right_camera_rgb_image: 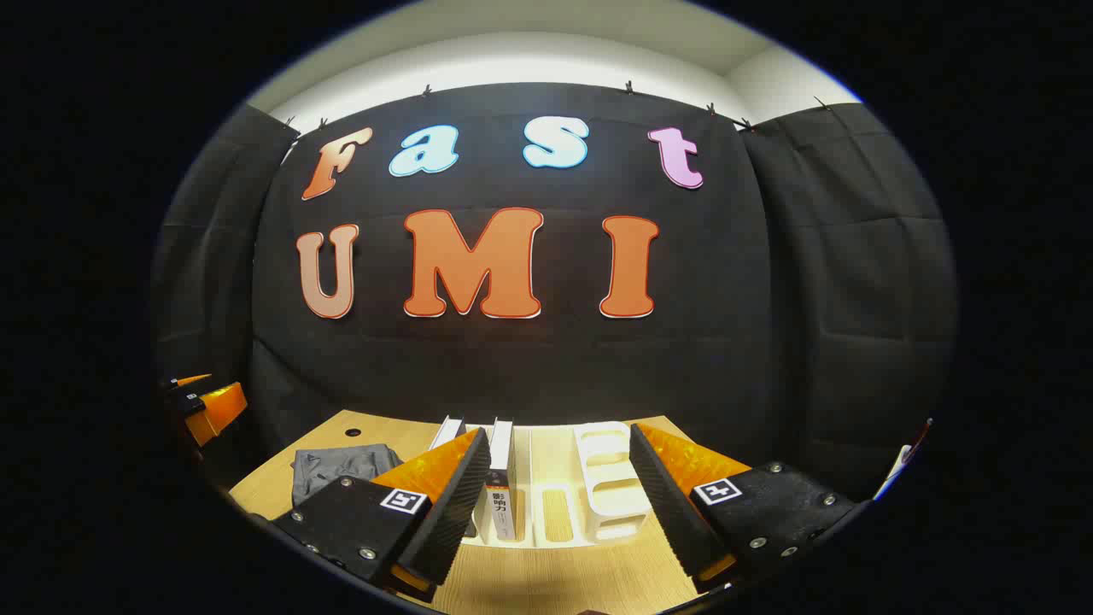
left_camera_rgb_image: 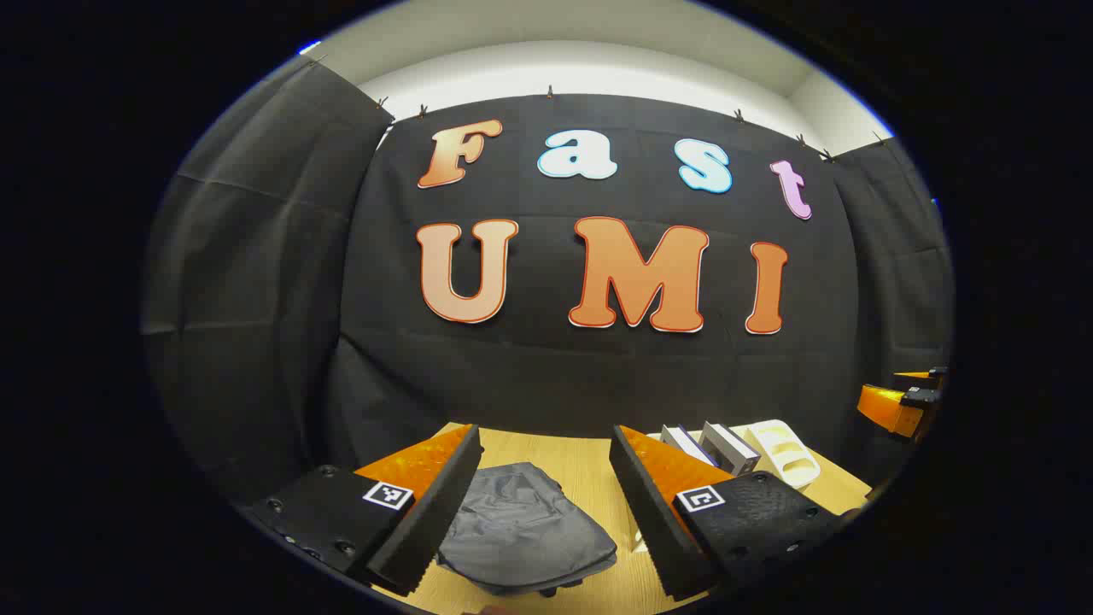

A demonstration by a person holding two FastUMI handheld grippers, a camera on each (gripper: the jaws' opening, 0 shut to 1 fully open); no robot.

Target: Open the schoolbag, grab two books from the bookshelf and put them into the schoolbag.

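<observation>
Here, both grippers are hovering with jaws released — the left gripper (left_camera_rgb_image: 545, 504) over the grey schoolbag (left_camera_rgb_image: 523, 530) lying on the tabletop (left_camera_rgb_image: 576, 457), the right gripper (right_camera_rgb_image: 555, 504) facing two books (right_camera_rgb_image: 502, 478) standing in the white bookshelf (right_camera_rgb_image: 608, 487).

the schoolbag (left_camera_rgb_image: 523, 531) is dark grey and made of soft cloth. it lies flat and slack on the wooden surface (left_camera_rgb_image: 589, 465), with folds in the cloth, and it looks closed. in the right gripper view the schoolbag (right_camera_rgb_image: 337, 468) lies at the left of the white bookshelf (right_camera_rgb_image: 608, 487). two books (right_camera_rgb_image: 500, 478) stand upright in the left part of the bookshelf, side by side, with pale covers. in the left gripper view the books (left_camera_rgb_image: 713, 447) lean a little, just beside the white rack end.
</observation>
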